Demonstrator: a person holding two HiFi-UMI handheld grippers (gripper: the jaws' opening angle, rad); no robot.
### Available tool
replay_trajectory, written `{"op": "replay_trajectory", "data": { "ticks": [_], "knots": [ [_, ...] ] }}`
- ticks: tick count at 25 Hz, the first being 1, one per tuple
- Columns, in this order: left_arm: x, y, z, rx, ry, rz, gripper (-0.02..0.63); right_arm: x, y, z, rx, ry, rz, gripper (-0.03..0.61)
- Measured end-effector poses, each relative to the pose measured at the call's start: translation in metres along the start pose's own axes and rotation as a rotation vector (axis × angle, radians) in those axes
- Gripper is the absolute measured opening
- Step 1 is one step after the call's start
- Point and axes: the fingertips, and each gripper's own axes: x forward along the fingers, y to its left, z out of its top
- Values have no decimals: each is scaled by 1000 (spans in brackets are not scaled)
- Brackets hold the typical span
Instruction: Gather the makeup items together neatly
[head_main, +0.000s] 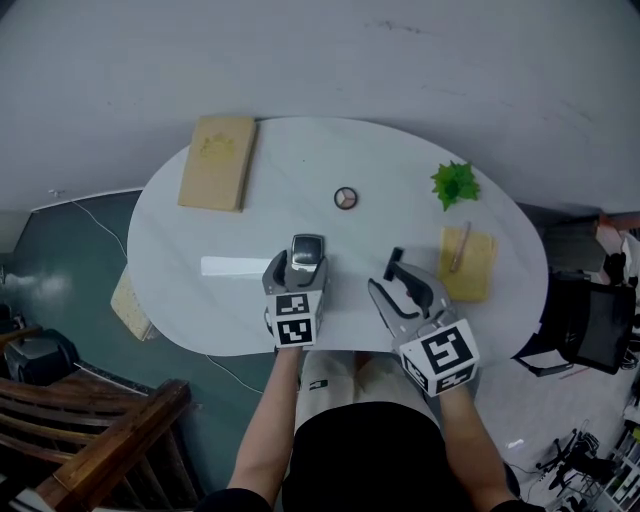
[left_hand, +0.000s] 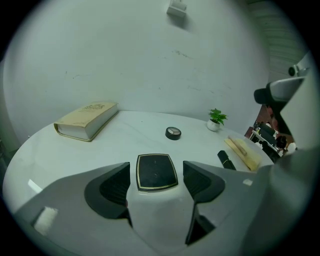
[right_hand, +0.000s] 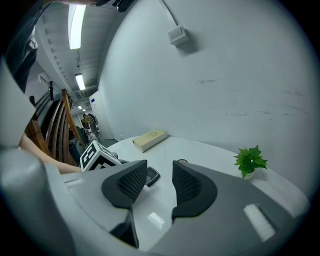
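I note left gripper (left_hand: 157, 177) spread astride the compact (left_hand: 156, 169); right gripper (right_hand: 155, 182) spread, empty; closing off-centre may skid it away.

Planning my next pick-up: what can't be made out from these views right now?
- Black tube: head view, mostly behind the right tongs; lipstick or mascara, can't tell.
- Square compact: right gripper view, partly hidden by those tongs' own jaw.
- Stick on the yellow block: head view, too small to identify.
- Beige thing under the table: head view, cut off by the tabletop edge.
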Motion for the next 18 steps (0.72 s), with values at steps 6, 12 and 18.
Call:
{"op": "replay_trajectory", "data": {
  "ticks": [6,12,18],
  "knots": [
    [-20,2,22,51,-34,-49,310,24,1,7,3,19,-23,152],
    [-33,-1,42,134,-54,-145,286,48,-4,16,-9,41,-76,152],
    [-42,3,61,182,-76,-231,259,75,-9,16,4,74,-130,160]
  ]
}}
